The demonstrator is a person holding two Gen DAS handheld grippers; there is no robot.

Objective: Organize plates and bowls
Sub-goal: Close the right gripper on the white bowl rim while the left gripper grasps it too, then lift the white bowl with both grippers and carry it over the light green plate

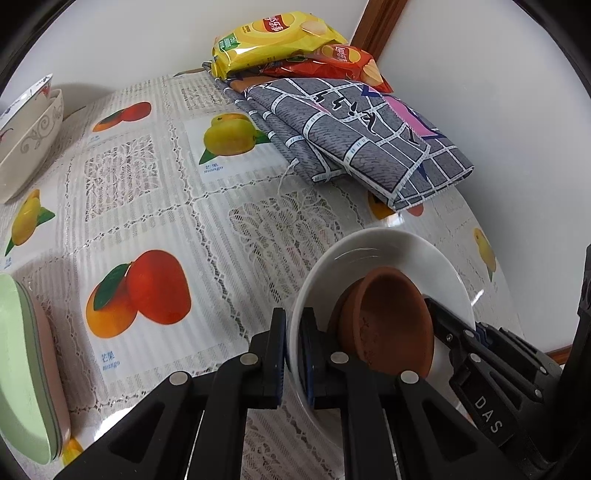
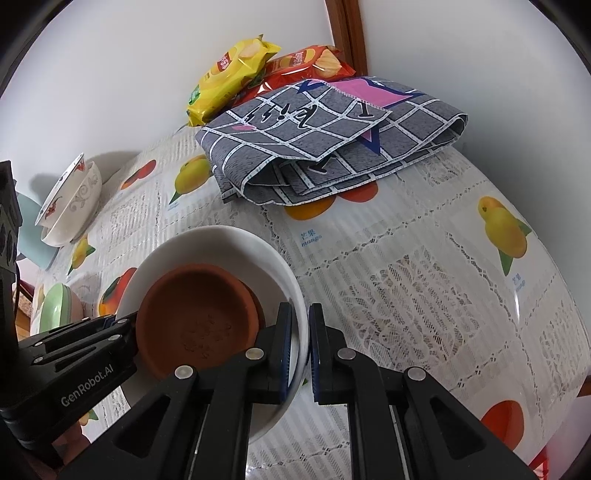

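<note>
A white plate (image 1: 391,254) holds a small brown clay bowl (image 1: 388,317). My left gripper (image 1: 293,350) is shut on the plate's left rim. My right gripper (image 2: 301,343) is shut on the plate's (image 2: 221,247) right rim, with the clay bowl (image 2: 195,317) just left of its fingers. The right gripper also shows in the left wrist view (image 1: 465,336) beyond the bowl, and the left gripper shows in the right wrist view (image 2: 110,325). Two nested patterned white bowls (image 2: 72,203) stand at the far left. Stacked green and pink dishes (image 1: 26,369) lie at the near left.
A folded grey checked cloth (image 1: 354,136) lies at the back of the fruit-print tablecloth (image 1: 184,221). Yellow (image 1: 273,33) and red (image 1: 340,61) chip bags lie behind it against the white wall. A light blue dish (image 2: 29,229) sits under the nested bowls.
</note>
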